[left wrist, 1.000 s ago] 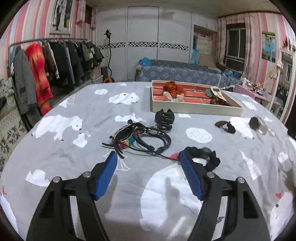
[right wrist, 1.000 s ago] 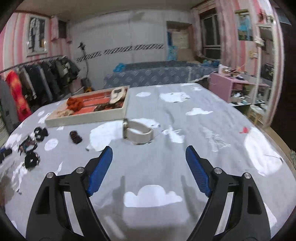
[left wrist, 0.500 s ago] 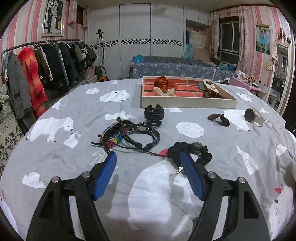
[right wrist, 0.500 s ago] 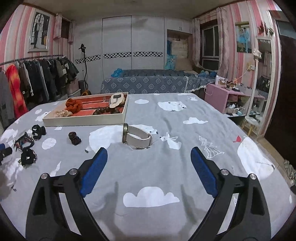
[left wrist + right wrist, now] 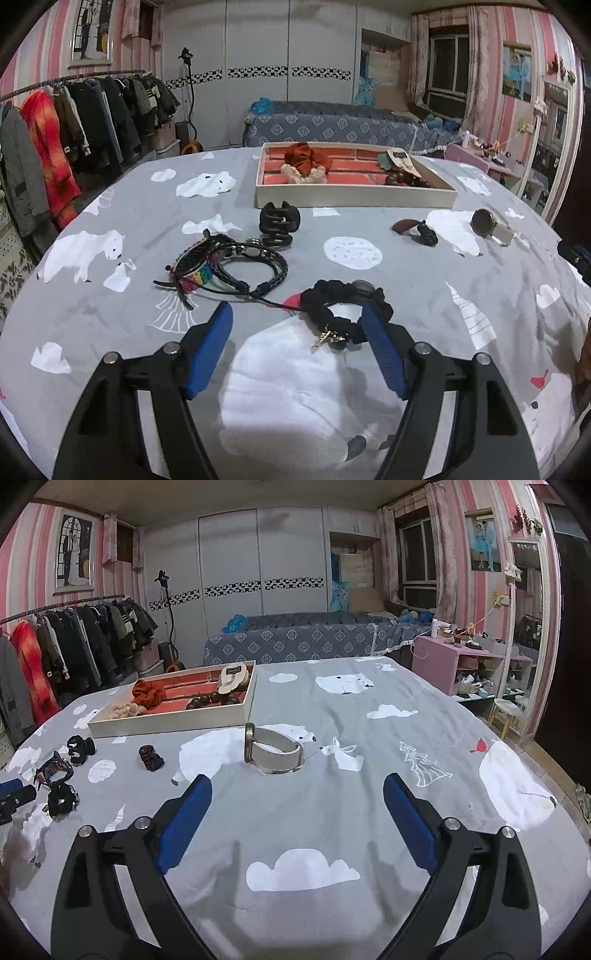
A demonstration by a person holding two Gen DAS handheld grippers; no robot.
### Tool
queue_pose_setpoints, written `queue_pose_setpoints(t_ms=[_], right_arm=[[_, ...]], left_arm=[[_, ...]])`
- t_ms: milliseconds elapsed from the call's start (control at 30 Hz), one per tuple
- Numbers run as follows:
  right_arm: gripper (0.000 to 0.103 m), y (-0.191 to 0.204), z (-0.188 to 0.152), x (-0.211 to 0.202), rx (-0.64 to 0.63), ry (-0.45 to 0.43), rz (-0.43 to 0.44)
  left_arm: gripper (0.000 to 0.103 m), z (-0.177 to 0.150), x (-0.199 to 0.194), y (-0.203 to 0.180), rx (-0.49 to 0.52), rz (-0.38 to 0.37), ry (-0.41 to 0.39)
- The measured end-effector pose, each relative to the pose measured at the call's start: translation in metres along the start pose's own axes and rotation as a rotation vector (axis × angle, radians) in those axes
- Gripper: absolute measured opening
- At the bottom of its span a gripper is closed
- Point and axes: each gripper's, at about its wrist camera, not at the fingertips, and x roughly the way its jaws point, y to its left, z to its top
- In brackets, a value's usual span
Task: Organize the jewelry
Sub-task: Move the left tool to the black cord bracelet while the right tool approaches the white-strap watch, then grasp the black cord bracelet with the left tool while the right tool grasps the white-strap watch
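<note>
Left wrist view: I see my left gripper (image 5: 297, 325) released, jaws wide over the grey bedspread (image 5: 110, 206).
Black braided bracelet (image 5: 345, 314): near, its right side just beside the right blue finger (image 5: 382, 352); I cannot tell if they touch.
Bracelet pile (image 5: 229, 267): farther, to the left.
Black hair claw (image 5: 279, 223): beyond the pile.
Tray (image 5: 354, 195): far, centre.

Right wrist view: my right gripper (image 5: 297, 805) is released, holding nothing.
Watch (image 5: 271, 749): far of the jaws, standing on its side.
Tray (image 5: 173, 722): far left of it.
</note>
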Motion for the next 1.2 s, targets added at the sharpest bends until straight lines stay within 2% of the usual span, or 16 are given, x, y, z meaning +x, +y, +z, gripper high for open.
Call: queue_pose_setpoints(t_ms=[500, 667, 767, 1000, 1033, 1067, 1100, 1167, 1200], right_arm=[[0.092, 0.003, -0.001, -0.001, -0.005, 0.003, -0.004], [0.092, 0.000, 0.000, 0.003, 0.002, 0.020, 0.001], [0.092, -0.001, 0.003, 0.007, 0.003, 0.024, 0.005], [0.092, -0.006, 0.016, 0.016, -0.014, 0.012, -0.023], [0.092, -0.008, 0.018, 0.016, -0.013, 0.008, -0.025], [0.092, -0.009, 0.021, 0.016, -0.012, 0.003, -0.028], [0.092, -0.010, 0.022, 0.017, -0.012, 0.002, -0.030], [0.092, -0.010, 0.024, 0.020, -0.013, 0.003, -0.034], [0.092, -0.010, 0.025, 0.022, -0.015, 0.009, -0.034]], left_arm=[[0.071, 0.004, -0.004, 0.028, -0.043, 0.062, -0.023], [0.071, 0.012, -0.003, 0.036, -0.060, 0.058, -0.031], [0.071, 0.018, 0.006, 0.034, -0.047, 0.093, -0.010], [0.070, 0.028, 0.033, 0.033, -0.047, 0.084, 0.041], [0.069, 0.028, 0.035, 0.033, -0.048, 0.085, 0.045], [0.062, 0.029, 0.038, 0.034, -0.050, 0.082, 0.052], [0.052, 0.029, 0.043, 0.034, -0.052, 0.077, 0.071], [0.040, 0.029, 0.053, 0.035, -0.058, 0.052, 0.113], [0.040, 0.029, 0.057, 0.035, -0.060, 0.046, 0.124]])
